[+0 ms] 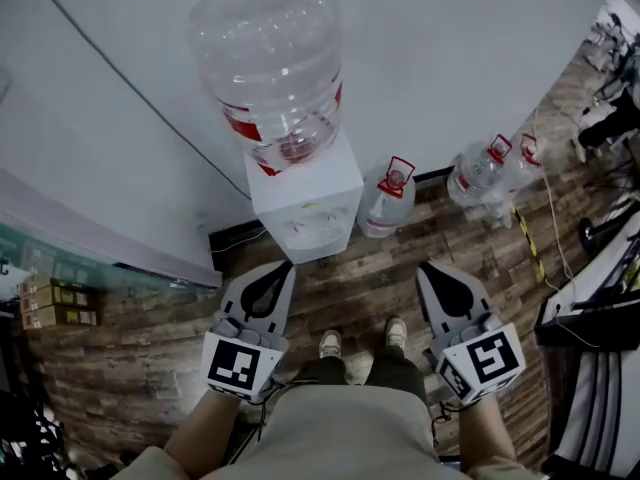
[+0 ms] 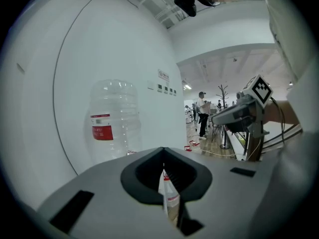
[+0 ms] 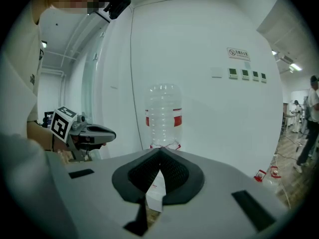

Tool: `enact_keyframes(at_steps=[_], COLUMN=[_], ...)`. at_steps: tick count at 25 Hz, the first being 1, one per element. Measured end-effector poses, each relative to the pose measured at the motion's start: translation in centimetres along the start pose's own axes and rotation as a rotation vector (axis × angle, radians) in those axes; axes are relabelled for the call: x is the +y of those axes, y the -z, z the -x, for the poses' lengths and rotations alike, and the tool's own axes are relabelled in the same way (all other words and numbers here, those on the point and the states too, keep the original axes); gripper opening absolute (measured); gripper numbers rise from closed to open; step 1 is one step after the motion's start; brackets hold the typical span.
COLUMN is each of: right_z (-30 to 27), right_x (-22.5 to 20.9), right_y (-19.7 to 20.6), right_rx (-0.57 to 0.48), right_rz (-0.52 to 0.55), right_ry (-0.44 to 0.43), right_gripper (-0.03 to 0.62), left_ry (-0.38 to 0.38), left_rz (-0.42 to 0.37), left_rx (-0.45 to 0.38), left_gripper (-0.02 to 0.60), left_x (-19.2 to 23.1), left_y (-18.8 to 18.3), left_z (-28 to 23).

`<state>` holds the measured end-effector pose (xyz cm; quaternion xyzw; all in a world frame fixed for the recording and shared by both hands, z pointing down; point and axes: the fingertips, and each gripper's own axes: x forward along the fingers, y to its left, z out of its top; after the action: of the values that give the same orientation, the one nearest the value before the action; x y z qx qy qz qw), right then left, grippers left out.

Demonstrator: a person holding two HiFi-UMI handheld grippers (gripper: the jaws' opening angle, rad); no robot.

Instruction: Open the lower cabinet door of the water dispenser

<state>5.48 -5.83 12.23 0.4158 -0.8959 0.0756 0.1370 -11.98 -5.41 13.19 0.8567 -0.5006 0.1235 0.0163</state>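
The white water dispenser [image 1: 305, 208] stands against the wall with a clear upturned bottle [image 1: 270, 63] on top. From above I see only its top and upper front; the lower cabinet door is hidden. My left gripper [image 1: 287, 265] is shut and empty, with its tip just in front of the dispenser's left corner. My right gripper [image 1: 424, 265] is also shut and empty, and is level with it, out to the dispenser's right. The left gripper view shows the left gripper [image 2: 163, 149], the bottle [image 2: 112, 121] and the right gripper [image 2: 239, 114]. The right gripper view shows the right gripper [image 3: 160, 148] pointing toward the bottle [image 3: 163, 116].
Three spare water bottles [image 1: 388, 200] [image 1: 478, 173] [image 1: 520, 163] stand on the wood floor right of the dispenser. A yellow-black cable [image 1: 530, 243] runs past them toward a desk [image 1: 600, 298]. Boxes [image 1: 55, 303] sit at the left. My feet [image 1: 330, 345] are just behind the grippers.
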Motion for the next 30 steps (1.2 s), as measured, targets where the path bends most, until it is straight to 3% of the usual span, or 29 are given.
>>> enact_keyframes(at_steps=[6,13,17,20,30], right_z=[-2.1,-5.4,-7.8,-9.8,-16.1], right_x=[-2.5,-8.3,-10.7,-11.8,-12.9], right_y=[1.3,5.5,8.1,10.6,22.0], right_rx=[-0.035,-0.053,-0.030,-0.014,0.057], right_rz=[-0.016,-0.016,-0.012,-0.015,-0.039], right_ry=[-0.091,-0.206,-0.284,-0.327,-0.349], right_gripper=[0.006,0.018,0.075,0.134,0.229], left_ry=[-0.093,-0.233,-0.310,-0.353,-0.320], left_rz=[-0.003,0.004,0.073,0.063,0.122], left_rx=[0.005,0.096,0.105,0.115,0.138], left_gripper=[0.006,0.006,0.006,0.006,0.006], left_x=[-0.3,-2.2,-2.0,-0.9,-1.9], left_y=[1.1,4.4,6.5,8.4,16.5], left_z=[-1.2,-4.8,-7.0,-8.1,-12.7])
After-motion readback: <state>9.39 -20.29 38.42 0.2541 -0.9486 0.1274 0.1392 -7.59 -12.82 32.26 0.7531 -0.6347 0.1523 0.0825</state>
